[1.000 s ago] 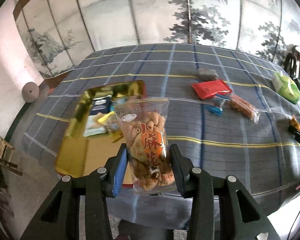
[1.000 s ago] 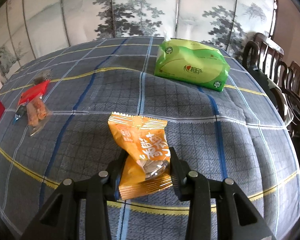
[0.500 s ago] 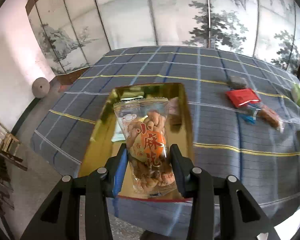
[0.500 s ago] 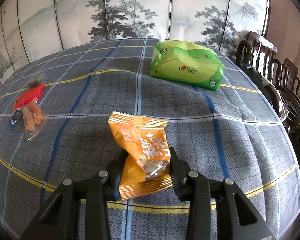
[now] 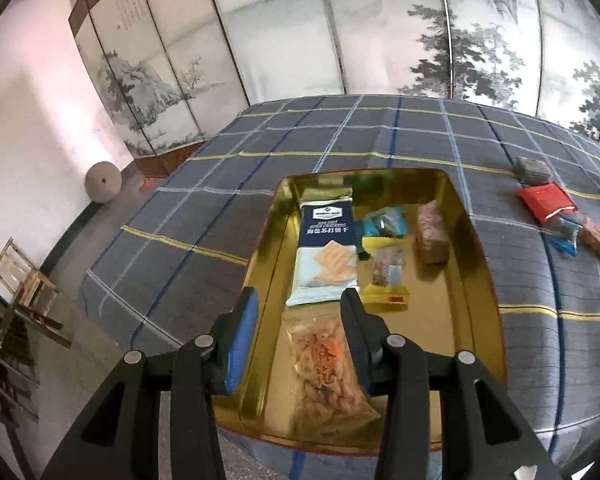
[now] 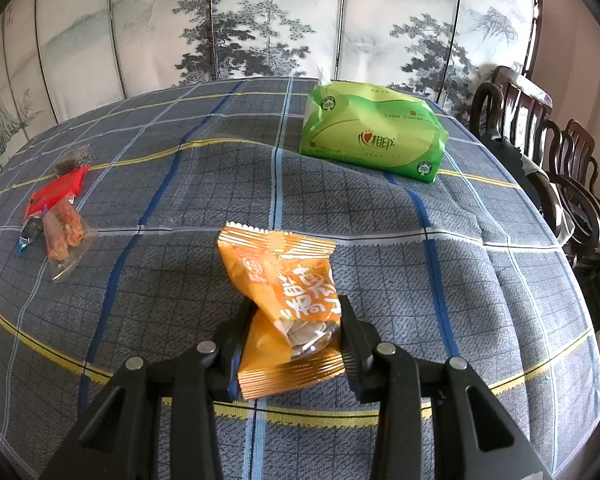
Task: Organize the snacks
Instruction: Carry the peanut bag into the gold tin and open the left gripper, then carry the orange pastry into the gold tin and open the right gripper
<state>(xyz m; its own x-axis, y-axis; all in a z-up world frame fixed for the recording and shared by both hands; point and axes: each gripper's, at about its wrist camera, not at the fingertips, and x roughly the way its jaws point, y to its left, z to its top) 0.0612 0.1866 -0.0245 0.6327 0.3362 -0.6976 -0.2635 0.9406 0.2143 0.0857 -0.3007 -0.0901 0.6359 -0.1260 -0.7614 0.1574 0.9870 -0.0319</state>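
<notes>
In the left wrist view my left gripper is open above the near end of a gold tray. A clear bag of fried twists lies blurred in the tray below the fingers, free of them. The tray also holds a blue-and-white cracker pack and several small snacks. In the right wrist view my right gripper is shut on an orange snack packet and holds it above the tablecloth.
A red packet, a dark packet and a clear bag of orange snacks lie right of the tray. They also show at left in the right wrist view. A green tissue pack sits far right. Wooden chairs stand beyond the table edge.
My left gripper moved over the tray, opened and let go of the bag of fried twists, which dropped into the tray. The right gripper kept hold of the orange packet and barely moved.
</notes>
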